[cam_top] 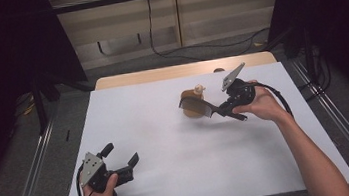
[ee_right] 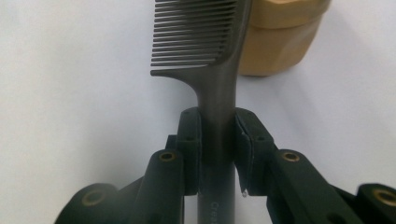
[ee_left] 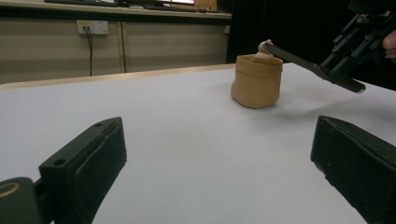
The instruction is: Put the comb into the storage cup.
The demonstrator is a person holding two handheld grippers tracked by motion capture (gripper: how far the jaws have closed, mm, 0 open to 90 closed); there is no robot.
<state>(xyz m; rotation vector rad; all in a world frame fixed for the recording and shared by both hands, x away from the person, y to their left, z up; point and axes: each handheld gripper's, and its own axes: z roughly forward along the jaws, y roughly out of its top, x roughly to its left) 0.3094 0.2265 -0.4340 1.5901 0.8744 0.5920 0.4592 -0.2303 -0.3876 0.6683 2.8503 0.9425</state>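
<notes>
My right gripper (ee_right: 217, 140) is clamped on a dark comb's (ee_right: 205, 51) handle, its toothed end over the tan pot (cam_top: 193, 104), perhaps touching the rim. My left gripper (cam_top: 119, 157) rests near the white table's (cam_top: 168, 144) front corner, jaws apart.

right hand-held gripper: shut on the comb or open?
Shut. In the right gripper view both jaws of the right hand-held gripper press the handle of the dark comb; its teeth reach toward the tan pot.

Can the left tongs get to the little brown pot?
Probably yes. The left tongs are open, and only bare table lies between them and the pot, though the comb hangs over it.
</notes>
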